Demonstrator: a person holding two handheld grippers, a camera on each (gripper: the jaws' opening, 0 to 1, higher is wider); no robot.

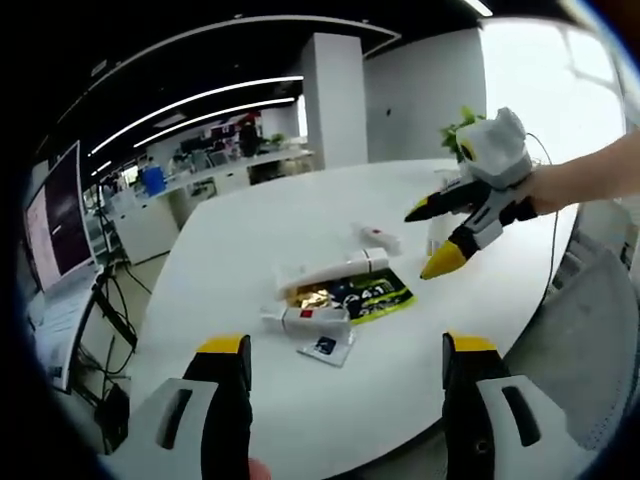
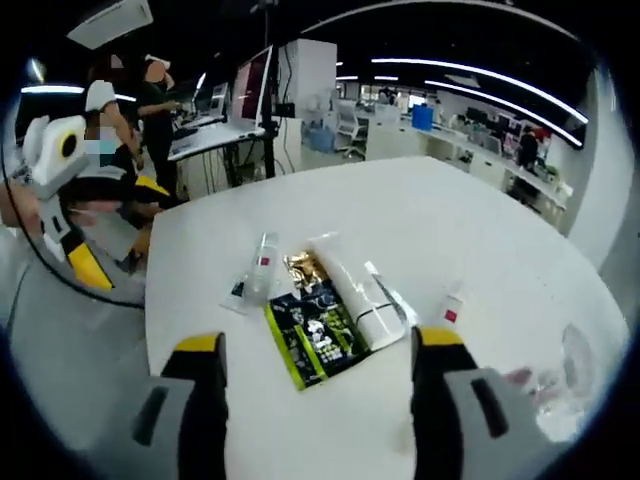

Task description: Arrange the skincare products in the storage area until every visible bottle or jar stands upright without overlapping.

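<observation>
Several skincare items lie flat in a cluster on the white round table (image 1: 250, 220) (image 2: 480, 230). A large white tube (image 1: 335, 272) (image 2: 362, 298) rests beside a dark green packet (image 1: 368, 297) (image 2: 308, 342) and gold foil (image 1: 313, 294) (image 2: 299, 266). A small tube with a red label (image 1: 308, 318) (image 2: 260, 264) lies by a small sachet (image 1: 325, 348) (image 2: 237, 292). Another small white tube (image 1: 378, 237) (image 2: 452, 305) lies apart. My left gripper (image 1: 346, 344) (image 2: 120, 227) is open, short of the cluster. My right gripper (image 2: 318, 340) (image 1: 432, 237) is open above the table, holding nothing.
A clear glass item (image 2: 568, 375) stands near the table edge, by a green plant (image 1: 458, 128). Monitors (image 1: 55, 225) and cables stand off the table's side. Desks and people (image 2: 150, 95) are in the office behind. A person's arm (image 1: 590, 180) holds the right gripper.
</observation>
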